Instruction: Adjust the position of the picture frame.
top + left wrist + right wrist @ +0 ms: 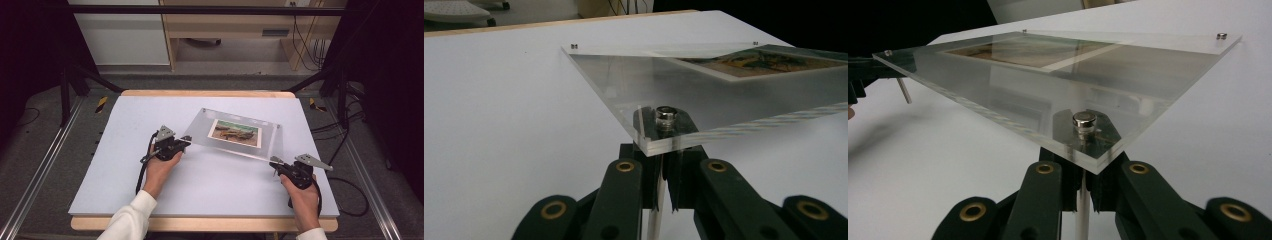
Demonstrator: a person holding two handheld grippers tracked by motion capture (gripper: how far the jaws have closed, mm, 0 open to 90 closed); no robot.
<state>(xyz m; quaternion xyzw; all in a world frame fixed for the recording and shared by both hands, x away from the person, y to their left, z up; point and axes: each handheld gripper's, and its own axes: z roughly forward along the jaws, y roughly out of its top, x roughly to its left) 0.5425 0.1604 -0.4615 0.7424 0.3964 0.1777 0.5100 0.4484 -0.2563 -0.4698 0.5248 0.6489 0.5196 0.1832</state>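
Observation:
A clear acrylic picture frame [270, 137] with a landscape photo [236, 132] in it hangs over the white table [125, 155], with its near edge raised. My left gripper [186, 140] holds its near left corner and my right gripper [274, 162] its near right corner. In the left gripper view the jaws [663, 172] are shut on a thin metal pin [655, 220] under the frame [704, 95], below a round metal cap [666, 116]. In the right gripper view the gripper [1083, 175] grips a like pin [1082, 210] under the frame [1048, 75], below a cap [1084, 120].
The table's wooden edge [200, 93] runs along the far side. Behind it stand light wooden furniture [225, 30] and hanging cables [305, 35]. Black posts [65, 85] and metal rails [40, 165] flank the table. Bare white surface lies left of and in front of the frame.

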